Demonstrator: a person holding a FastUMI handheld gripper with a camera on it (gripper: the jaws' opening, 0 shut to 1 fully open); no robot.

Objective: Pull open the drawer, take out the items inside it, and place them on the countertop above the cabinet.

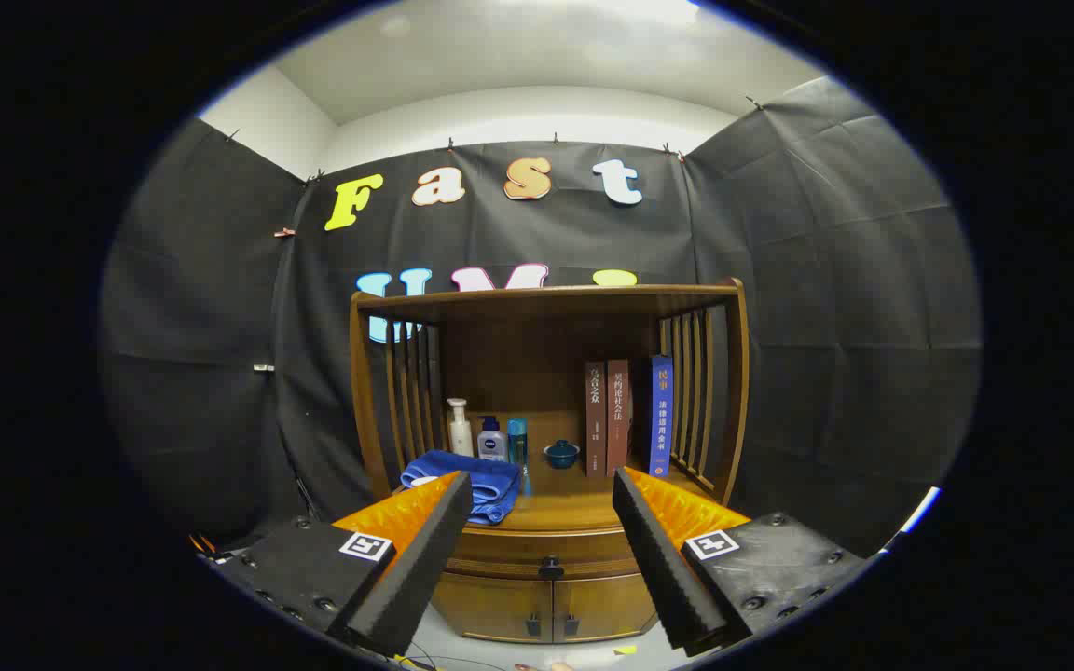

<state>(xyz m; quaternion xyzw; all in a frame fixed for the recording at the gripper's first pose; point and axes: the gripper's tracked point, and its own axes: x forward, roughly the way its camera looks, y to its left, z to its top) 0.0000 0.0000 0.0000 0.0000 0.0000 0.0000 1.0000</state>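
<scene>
The tongs (542,489) hang released, fingers wide apart and gripping nothing, well short of the cabinet (551,596). Between the fingers sits the drawer (546,550), closed, with a dark knob (551,566). On the worktop (565,511) above it, left to right: a blue towel (486,480) just behind the left finger, a white pump bottle (460,429), a small bottle (490,440), a teal bottle (517,441), a lidded cup (561,454), and books (628,415).
</scene>
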